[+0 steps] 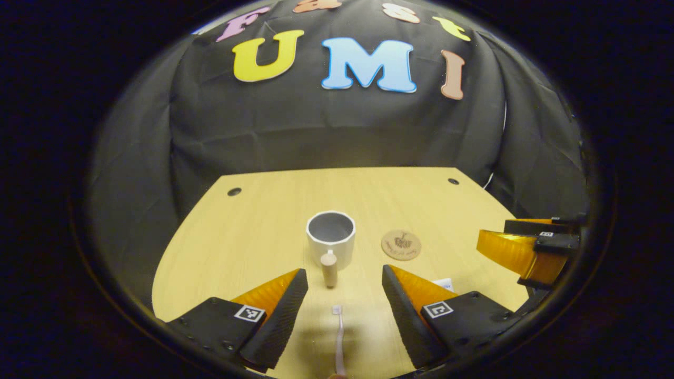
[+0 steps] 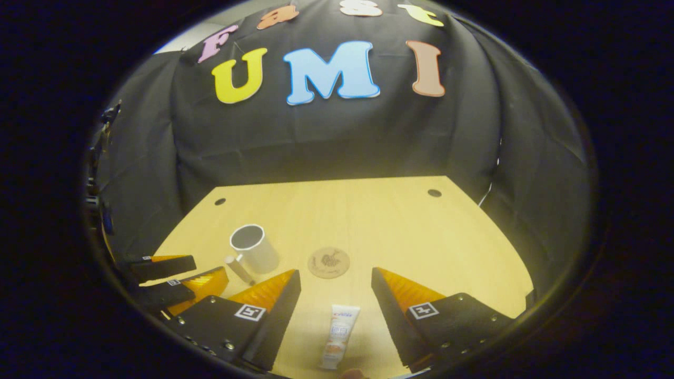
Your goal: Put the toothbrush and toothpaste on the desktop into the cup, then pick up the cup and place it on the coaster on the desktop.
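Starting from the left gripper (image 1: 345,300), its jaws are held wide apart with nothing between them but the toothbrush (image 1: 339,339), which lies flat on the desk (image 1: 253,210) with its small bristle head pointed toward the cup (image 1: 331,243). The toothbrush is judged to be light, thin and stiff, with a smooth handle that could slip or roll; it would best be taken across the middle of the handle, the pads being closed squarely so that it is not tipped. Just beyond the brush head stands the cup, upright and empty, with a stubby handle (image 1: 329,268) facing the gripper. It is probably ceramic, so it is judged heavier, hard and breakable; a grip by the wall or rim would be firmer than by the short handle.

The right gripper (image 2: 334,295) is likewise spread wide and empty. The toothpaste (image 2: 339,334) is seen lying flat between its jaws, on the near side of the coaster (image 2: 328,262), with the cup off to the coaster's left. The tube is judged soft and light; it would yield under pressure, so it should be taken at the middle of the body, lightly enough that nothing is squeezed out. The coaster, a thin round disc, lies flat just beside the cup, apart from it.
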A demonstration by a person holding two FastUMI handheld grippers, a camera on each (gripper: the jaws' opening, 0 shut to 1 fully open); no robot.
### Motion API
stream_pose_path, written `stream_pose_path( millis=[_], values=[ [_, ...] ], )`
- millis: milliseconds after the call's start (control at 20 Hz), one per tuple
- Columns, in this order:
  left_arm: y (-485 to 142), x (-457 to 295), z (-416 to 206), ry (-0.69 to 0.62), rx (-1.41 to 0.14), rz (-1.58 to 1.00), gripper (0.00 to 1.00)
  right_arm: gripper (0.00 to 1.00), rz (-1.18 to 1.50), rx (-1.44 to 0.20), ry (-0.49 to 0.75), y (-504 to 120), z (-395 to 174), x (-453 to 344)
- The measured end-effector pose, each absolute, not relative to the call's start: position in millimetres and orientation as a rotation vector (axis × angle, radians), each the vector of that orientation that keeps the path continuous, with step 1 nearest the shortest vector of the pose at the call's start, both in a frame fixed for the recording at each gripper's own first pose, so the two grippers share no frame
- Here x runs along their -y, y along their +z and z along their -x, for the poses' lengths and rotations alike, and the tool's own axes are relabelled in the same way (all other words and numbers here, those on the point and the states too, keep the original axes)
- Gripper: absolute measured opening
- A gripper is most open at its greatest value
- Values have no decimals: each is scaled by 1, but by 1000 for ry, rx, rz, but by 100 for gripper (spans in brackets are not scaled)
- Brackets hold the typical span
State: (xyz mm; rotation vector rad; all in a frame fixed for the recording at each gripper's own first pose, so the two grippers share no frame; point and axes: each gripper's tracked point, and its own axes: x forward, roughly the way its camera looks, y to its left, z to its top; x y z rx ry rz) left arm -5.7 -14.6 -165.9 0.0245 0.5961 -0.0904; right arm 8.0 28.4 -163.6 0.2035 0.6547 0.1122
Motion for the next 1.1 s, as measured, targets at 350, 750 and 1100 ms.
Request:
stream_pose_path(
  millis=[350, 750, 1100],
  values=[
    [-220, 2, 16, -69, -809, -10, 94, 83, -199, -891, 136, -222, 6, -41],
    [-282, 0, 51, -56, -1129, 70, 95, 84, -246, -1126, 127, -270, 28, -53],
    [-309, -3, 67, -43, -1267, 44, 100, 84, -266, -1290, 147, -299, 54, -66]
  ],
)
